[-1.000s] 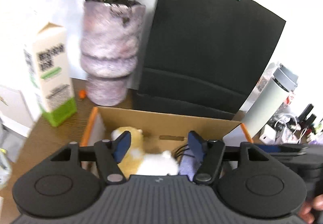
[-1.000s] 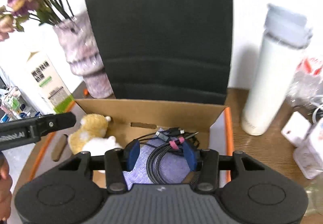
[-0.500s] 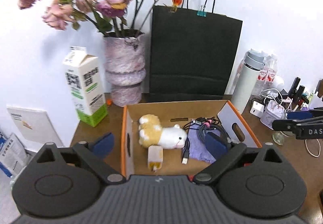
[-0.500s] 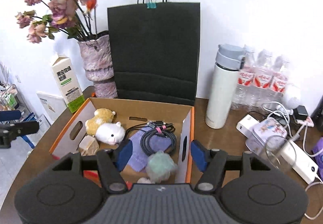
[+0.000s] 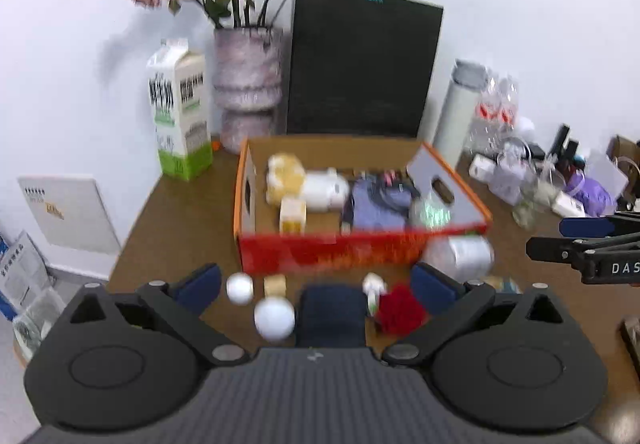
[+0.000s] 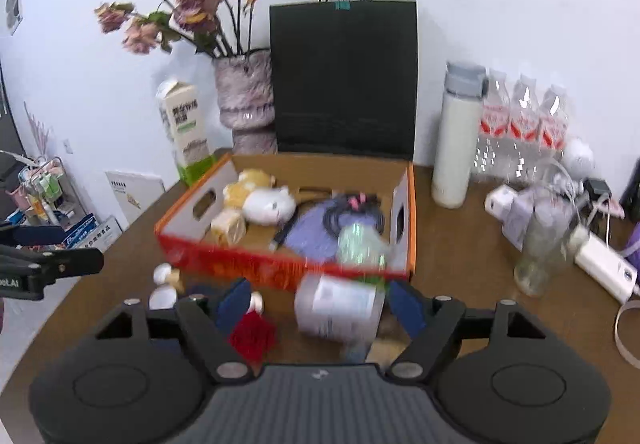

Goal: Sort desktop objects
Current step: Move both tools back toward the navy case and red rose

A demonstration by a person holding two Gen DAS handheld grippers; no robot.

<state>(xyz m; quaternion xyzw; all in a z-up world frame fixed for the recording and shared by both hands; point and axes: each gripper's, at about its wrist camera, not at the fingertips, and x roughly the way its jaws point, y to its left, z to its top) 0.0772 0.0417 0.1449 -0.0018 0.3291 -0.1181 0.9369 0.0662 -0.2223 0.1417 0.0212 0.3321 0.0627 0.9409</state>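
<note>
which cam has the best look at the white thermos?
Right wrist. The white thermos stands in full view beside the box, lid to base. In the left wrist view the white thermos is smaller, blurrier, its base cut by the box corner.

Left tool (image 5: 316, 280) spread wide, right tool (image 6: 320, 304) just opening, both empty

Two white balls (image 5: 275, 318), three water bottles (image 6: 524, 112), seemingly one box (image 5: 360, 252).

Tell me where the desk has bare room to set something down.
Bare wood lies left of the cardboard box, in front of the milk carton, and between the box and the white thermos. In front of the box, white balls and a red pompom crowd it; the far right is cluttered.
</note>
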